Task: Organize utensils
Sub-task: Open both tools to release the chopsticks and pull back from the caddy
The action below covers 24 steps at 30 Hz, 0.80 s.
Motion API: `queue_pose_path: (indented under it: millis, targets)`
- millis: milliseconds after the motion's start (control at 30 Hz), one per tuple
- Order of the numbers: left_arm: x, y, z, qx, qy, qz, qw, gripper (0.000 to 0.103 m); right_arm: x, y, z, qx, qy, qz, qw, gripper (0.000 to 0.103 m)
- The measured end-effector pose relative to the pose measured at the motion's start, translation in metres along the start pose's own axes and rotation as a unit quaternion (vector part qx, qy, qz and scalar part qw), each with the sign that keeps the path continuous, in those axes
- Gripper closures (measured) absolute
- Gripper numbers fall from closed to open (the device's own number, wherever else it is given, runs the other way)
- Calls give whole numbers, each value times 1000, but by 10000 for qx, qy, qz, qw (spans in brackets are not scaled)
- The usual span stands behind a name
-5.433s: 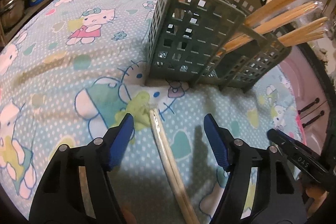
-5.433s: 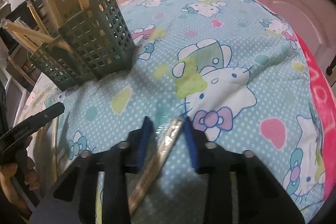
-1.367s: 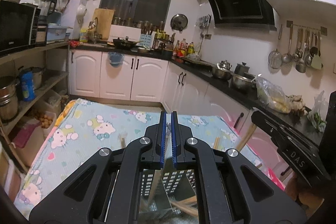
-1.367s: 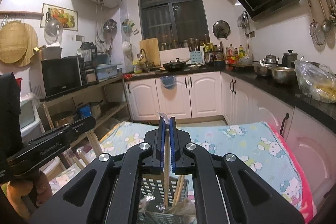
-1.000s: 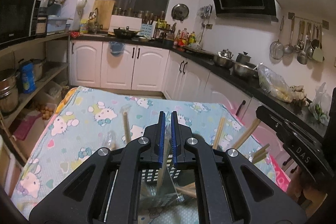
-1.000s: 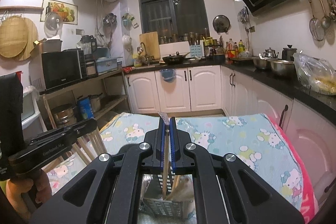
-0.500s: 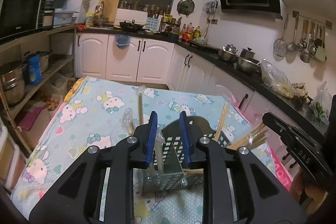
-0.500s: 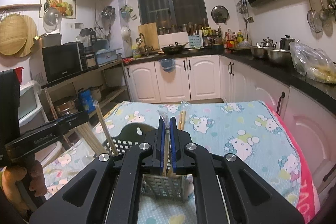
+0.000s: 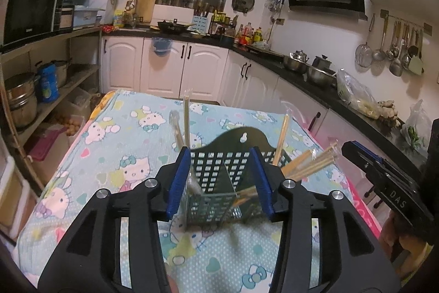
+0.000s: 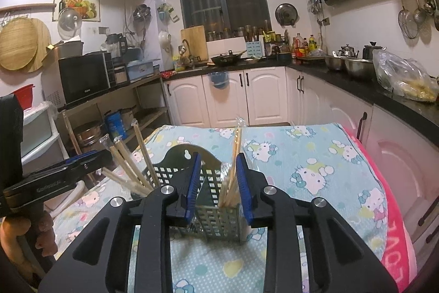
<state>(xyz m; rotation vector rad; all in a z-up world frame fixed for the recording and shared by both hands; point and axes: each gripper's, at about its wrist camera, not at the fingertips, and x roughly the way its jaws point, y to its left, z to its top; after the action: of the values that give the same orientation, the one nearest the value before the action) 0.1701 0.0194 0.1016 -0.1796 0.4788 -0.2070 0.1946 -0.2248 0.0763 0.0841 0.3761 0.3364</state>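
Note:
A dark green perforated utensil holder (image 9: 219, 183) stands on the Hello Kitty cloth (image 9: 123, 144); it also shows in the right wrist view (image 10: 214, 205). Several wrapped chopstick pairs stand in its compartments (image 9: 310, 161) (image 10: 131, 155). My left gripper (image 9: 219, 183) is open and empty above the holder, with a wrapped pair (image 9: 186, 122) standing just beyond its left finger. My right gripper (image 10: 216, 186) is open, and a wrapped chopstick pair (image 10: 234, 155) stands in the holder between its fingers, leaning on the right one.
The cloth-covered table (image 10: 315, 153) has a pink edge (image 10: 392, 224) on the right. White cabinets (image 9: 170, 67) and a black counter (image 10: 356, 84) lie beyond. Open shelves with pots (image 9: 22, 98) stand on the left.
Both grippers lowered toward the holder and opened. The chopstick pairs they held now stand in the holder, released.

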Motion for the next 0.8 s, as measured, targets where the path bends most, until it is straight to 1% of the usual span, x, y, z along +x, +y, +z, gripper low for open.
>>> queue_pose_path:
  millis: [33, 167, 233, 333, 533, 567, 633, 700, 800]
  targets:
    - [-1, 0, -2, -5, 20, 12, 10000, 61, -3, 0, -2, 0, 7, 3, 10000, 75]
    - [-5, 2, -10, -48, 116, 20, 9999, 57, -10, -2, -10, 4, 78, 19, 10000, 69]
    - [-7, 3, -14, -63, 145, 26, 9999, 52, -13, -2, -14, -2, 116, 16, 9999, 68]
    - [-10, 3, -21, -87, 186, 34, 9998, 45, -18, -2, -21, -15, 171, 35, 9998, 63]
    - [-16, 3, -37, -100, 285, 63, 9995, 31, -27, 1, -35, -60, 275, 31, 9996, 52]
    - [-17, 2, -40, -94, 308, 68, 9995, 31, -29, 1, -39, -54, 292, 31, 9996, 50]
    - [-18, 1, -45, -116, 357, 56, 9993, 26, -32, 0, -45, -22, 325, 44, 9995, 46]
    - [-20, 0, -51, -129, 405, 49, 9991, 23, -35, 0, -50, 12, 359, 52, 9993, 41]
    - [-22, -1, -60, -126, 457, 53, 9989, 17, -40, 0, -58, 32, 408, 53, 9991, 37]
